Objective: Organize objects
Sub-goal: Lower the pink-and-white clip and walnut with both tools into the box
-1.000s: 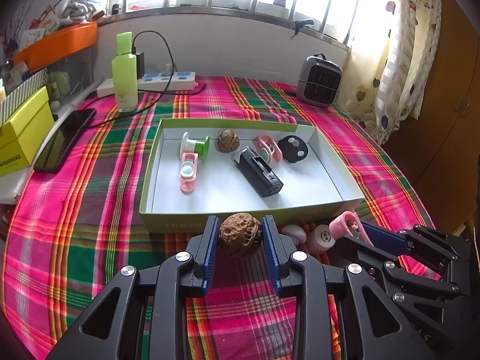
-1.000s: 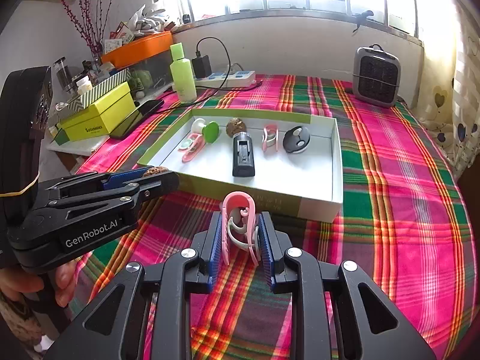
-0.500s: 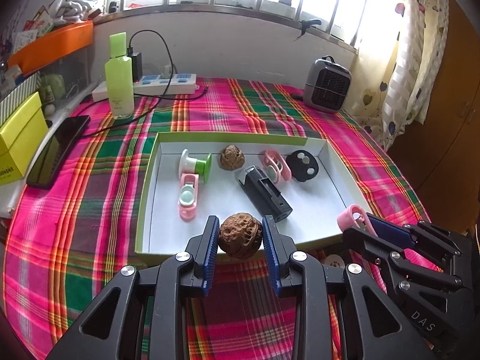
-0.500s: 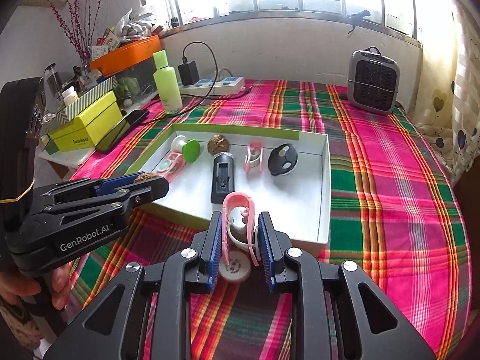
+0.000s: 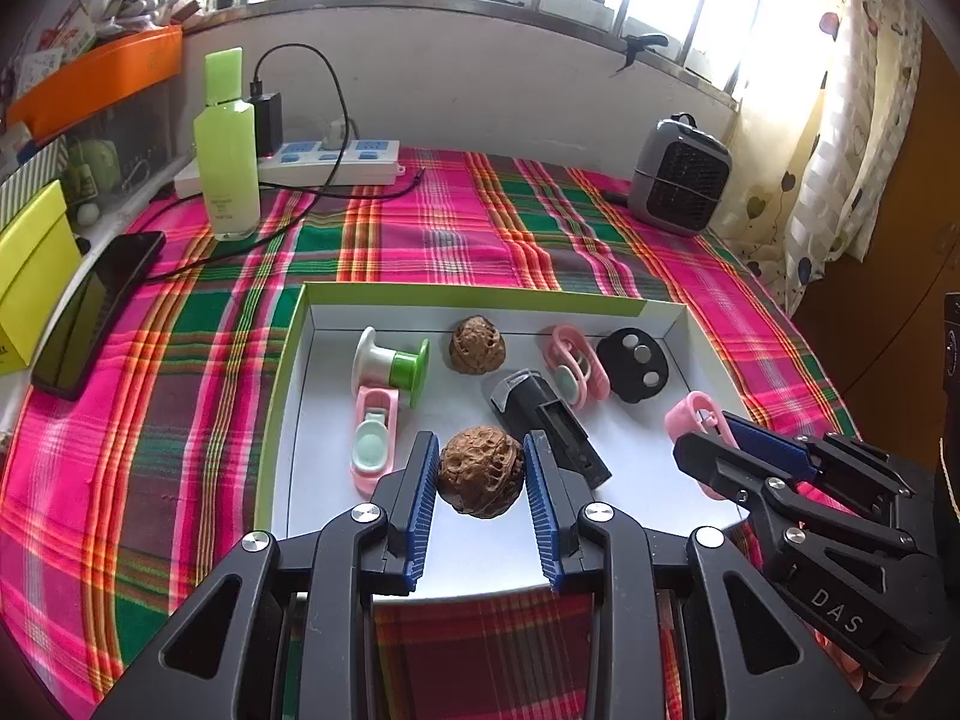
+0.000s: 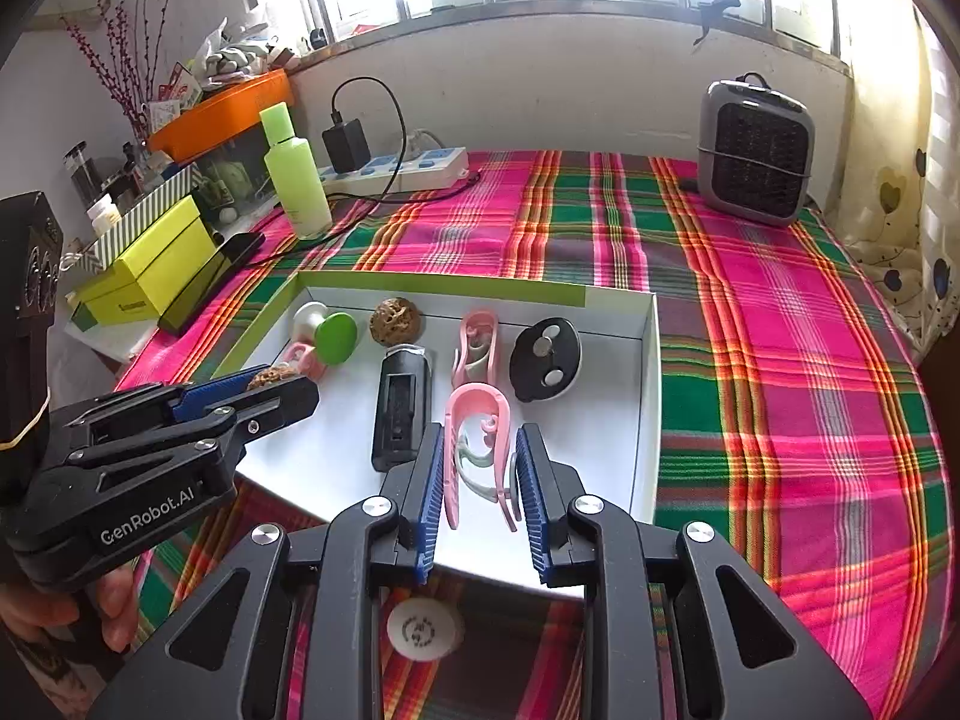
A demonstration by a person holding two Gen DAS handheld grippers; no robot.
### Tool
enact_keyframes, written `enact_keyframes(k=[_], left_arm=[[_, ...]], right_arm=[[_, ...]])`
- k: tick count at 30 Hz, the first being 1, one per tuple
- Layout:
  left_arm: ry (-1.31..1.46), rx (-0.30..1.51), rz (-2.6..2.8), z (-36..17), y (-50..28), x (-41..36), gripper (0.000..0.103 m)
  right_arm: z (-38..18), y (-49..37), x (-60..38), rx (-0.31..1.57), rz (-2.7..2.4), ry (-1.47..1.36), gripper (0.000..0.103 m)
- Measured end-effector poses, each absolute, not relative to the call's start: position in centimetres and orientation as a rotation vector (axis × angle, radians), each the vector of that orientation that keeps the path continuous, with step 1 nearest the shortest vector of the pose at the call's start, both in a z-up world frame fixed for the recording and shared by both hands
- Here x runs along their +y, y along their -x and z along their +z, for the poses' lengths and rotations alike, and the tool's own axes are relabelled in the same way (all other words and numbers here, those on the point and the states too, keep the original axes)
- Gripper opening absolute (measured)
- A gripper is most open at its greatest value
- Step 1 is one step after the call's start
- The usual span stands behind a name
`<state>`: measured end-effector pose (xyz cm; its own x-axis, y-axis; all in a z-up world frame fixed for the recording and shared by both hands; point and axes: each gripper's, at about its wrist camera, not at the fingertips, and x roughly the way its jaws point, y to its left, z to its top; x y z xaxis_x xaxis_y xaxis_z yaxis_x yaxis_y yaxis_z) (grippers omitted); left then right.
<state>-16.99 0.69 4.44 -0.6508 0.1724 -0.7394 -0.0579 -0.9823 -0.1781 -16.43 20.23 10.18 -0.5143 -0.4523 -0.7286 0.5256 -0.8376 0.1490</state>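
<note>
My left gripper (image 5: 480, 495) is shut on a brown walnut (image 5: 480, 471) and holds it over the front of the shallow white box with green rim (image 5: 288, 372). My right gripper (image 6: 480, 474) is shut on a pink clip (image 6: 477, 438) above the box's front right part; it also shows in the left wrist view (image 5: 714, 444). In the box lie a second walnut (image 5: 477, 343), a green-and-white spool (image 5: 393, 365), a pink case (image 5: 373, 447), a black stapler-like block (image 5: 549, 426), another pink clip (image 5: 573, 363) and a black disc (image 5: 633, 363).
The plaid tablecloth (image 6: 780, 360) covers the table. A white round cap (image 6: 423, 630) lies on the cloth before the box. At the back stand a green bottle (image 5: 227, 147), a power strip (image 5: 336, 159) and a small grey heater (image 5: 681, 177). A phone (image 5: 96, 312) and yellow box (image 5: 27, 276) sit left.
Both grippers have moved forward from in front of the box to over its inside, carrying the walnut and the pink clip. The white cap stays behind on the cloth.
</note>
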Motion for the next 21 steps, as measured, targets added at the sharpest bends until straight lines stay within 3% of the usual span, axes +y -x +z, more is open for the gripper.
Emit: enact_keyframes(k=[21], left_arm=[[1.324, -0.17, 2.718, 2.5, 19.8, 1.3, 0.027]], right_arm=[[8.1, 19.3, 19.3, 0.101, -2.274, -1.161, 0.025]])
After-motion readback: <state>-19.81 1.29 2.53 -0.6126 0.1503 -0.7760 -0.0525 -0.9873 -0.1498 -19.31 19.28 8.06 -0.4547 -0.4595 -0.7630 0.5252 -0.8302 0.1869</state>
